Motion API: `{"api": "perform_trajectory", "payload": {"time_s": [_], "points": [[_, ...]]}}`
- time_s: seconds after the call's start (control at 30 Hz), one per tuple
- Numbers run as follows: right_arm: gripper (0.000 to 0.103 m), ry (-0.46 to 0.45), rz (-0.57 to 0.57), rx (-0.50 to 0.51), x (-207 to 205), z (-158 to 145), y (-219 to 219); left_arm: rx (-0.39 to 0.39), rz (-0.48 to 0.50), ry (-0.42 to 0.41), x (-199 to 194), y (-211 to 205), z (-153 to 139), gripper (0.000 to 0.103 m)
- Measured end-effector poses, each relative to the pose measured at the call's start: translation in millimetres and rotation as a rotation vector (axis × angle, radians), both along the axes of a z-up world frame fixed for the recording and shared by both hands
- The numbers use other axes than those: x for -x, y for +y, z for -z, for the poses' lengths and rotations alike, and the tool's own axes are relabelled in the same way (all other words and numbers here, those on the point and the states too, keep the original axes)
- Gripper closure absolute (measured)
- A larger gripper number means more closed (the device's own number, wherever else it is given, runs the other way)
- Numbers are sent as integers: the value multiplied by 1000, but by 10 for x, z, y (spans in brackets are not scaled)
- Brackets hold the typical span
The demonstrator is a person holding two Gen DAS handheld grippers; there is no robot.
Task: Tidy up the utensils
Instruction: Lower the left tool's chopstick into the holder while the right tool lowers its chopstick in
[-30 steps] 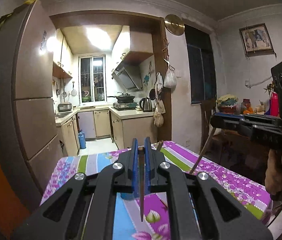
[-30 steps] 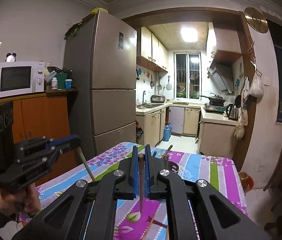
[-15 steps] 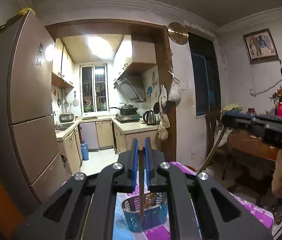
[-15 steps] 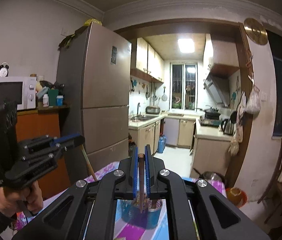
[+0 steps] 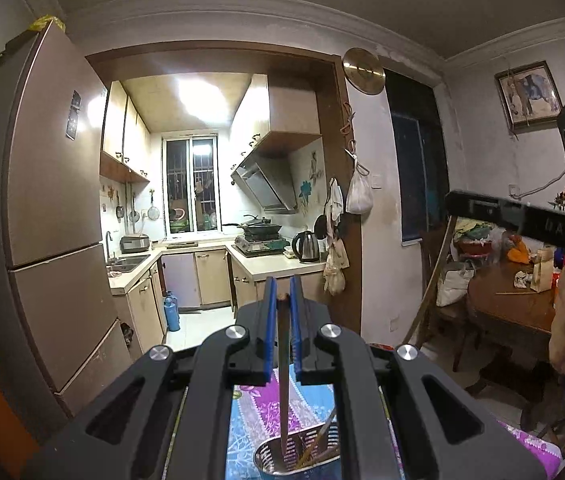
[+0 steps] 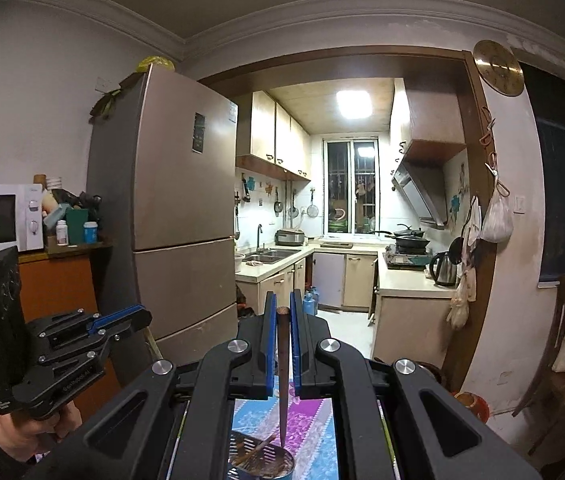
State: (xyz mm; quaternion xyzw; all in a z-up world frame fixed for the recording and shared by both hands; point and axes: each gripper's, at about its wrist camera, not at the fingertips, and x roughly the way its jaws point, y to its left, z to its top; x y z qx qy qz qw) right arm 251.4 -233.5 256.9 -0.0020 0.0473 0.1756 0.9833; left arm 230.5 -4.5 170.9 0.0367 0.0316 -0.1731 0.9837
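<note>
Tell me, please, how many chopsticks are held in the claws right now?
2: one chopstick in the left claw, one chopstick in the right claw, both over the metal holder. More sit inside it.

Legible text: faint embossed lettering on side of black plastic left gripper (image 6: 122,322), seen from right wrist view, too small to read w/ certainty. Round brass wall clock (image 6: 498,67): dial marks only, numerals unreadable. No other text legible.

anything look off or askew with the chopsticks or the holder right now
Nothing stands out. Each gripper, left and right, holds one chopstick upright over the metal holder, where other chopsticks lean loosely.
</note>
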Motion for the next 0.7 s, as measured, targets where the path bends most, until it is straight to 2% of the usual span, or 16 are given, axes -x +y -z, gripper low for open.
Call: {"api": "perform_trajectory", "payload": {"time_s": [0.23,0.5,0.7], "points": [[96,78,-8,33,-390,365,215,-9,-4,27,-210,-70,91,98],[96,194,-8,50,-752,889,347,-20,-10,114,-473,-74,448,98],[95,261,-5,35,-951,1136,304,-29,-23,170,-648,-68,679,98]]}}
